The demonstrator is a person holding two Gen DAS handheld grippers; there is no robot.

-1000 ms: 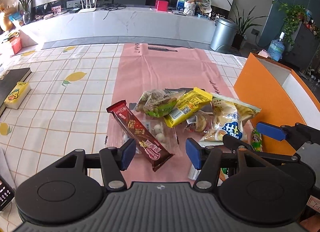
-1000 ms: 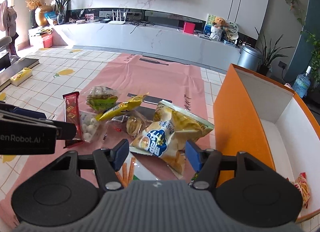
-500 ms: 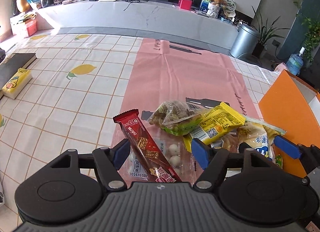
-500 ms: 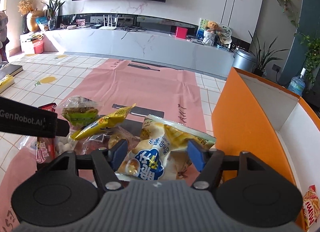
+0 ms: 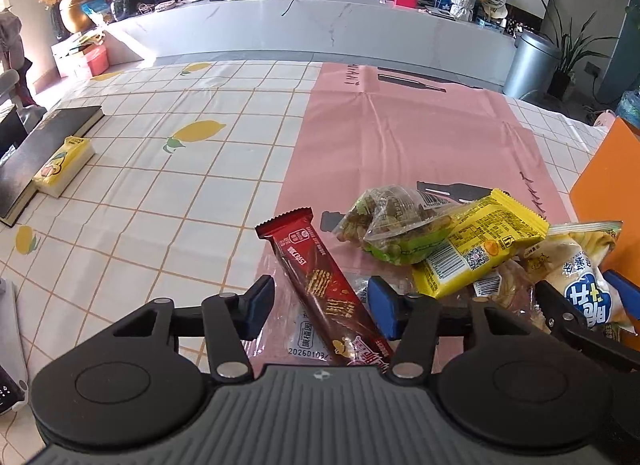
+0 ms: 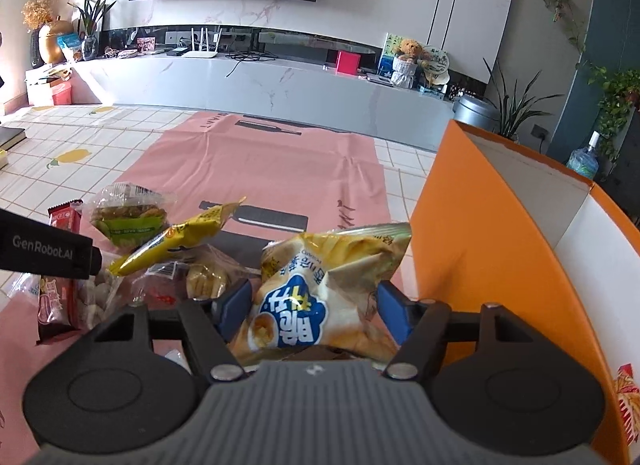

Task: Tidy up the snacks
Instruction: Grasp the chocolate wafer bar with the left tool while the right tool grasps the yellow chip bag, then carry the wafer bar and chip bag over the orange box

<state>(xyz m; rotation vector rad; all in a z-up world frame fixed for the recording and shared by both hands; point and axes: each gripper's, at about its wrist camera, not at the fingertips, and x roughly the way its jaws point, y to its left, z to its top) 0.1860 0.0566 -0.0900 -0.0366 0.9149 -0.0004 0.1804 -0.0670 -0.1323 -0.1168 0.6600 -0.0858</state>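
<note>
A pile of snacks lies on the pink mat [image 5: 400, 137]. My left gripper [image 5: 320, 305] is low over it and straddles a red wafer bar [image 5: 308, 265]. Its jaws are closing, and a gap still shows beside the left pad [image 5: 260, 305]. A clear packet [image 5: 300, 331] lies under the bar. My right gripper [image 6: 314, 311] straddles a yellow chip bag [image 6: 320, 265]. The bag fills the space between the pads but is not visibly squeezed. A green snack bag [image 5: 392, 217] and a yellow packet [image 5: 480, 241] lie between the two grippers.
An orange box [image 6: 480, 225] with white inner walls stands right of the pile, with a red snack packet [image 6: 624, 397] inside. A black book [image 5: 44, 145] and a small yellow carton [image 5: 64, 165] lie far left on the checked tablecloth. My left gripper's body [image 6: 44, 249] crosses the right view.
Both grippers have come forward and down onto the pile. The left fingers now bracket the red bar more narrowly than half a second ago. The chip bag now sits deep between the right fingers.
</note>
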